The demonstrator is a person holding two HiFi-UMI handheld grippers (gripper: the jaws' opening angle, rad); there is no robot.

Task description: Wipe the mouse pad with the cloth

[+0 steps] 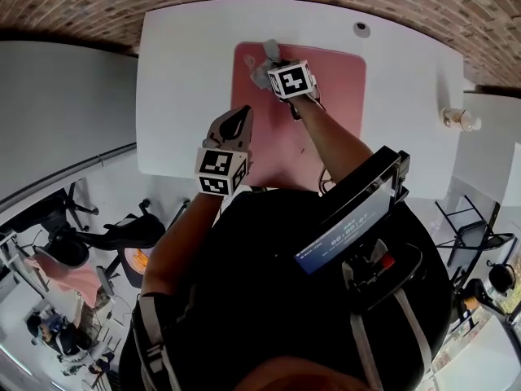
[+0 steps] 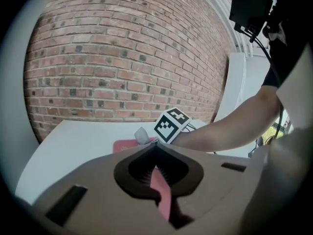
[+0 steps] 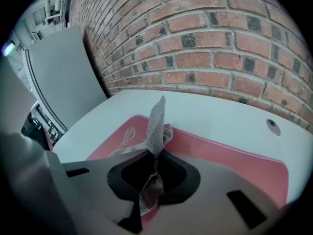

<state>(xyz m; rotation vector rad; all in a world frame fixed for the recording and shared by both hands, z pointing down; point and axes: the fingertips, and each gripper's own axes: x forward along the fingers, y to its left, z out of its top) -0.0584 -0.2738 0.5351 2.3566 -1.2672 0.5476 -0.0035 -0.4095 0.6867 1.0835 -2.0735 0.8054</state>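
A pink mouse pad (image 1: 334,112) lies on the white table (image 1: 179,80) toward its far side. My right gripper (image 1: 273,65) is over the pad's far left corner, shut on a grey mesh cloth (image 1: 264,55). In the right gripper view the cloth (image 3: 157,121) sticks up out of the closed jaws and drapes onto the pad (image 3: 234,155). My left gripper (image 1: 242,114) is at the pad's left edge. In the left gripper view a pink strip of the pad (image 2: 160,190) is pinched between its closed jaws, and the cloth (image 2: 142,135) shows beyond them.
A brick wall runs behind the table. A round cable hole (image 1: 361,29) sits at the table's far right. A clear bottle (image 1: 460,119) stands by the right edge. Grey panels flank the table on both sides.
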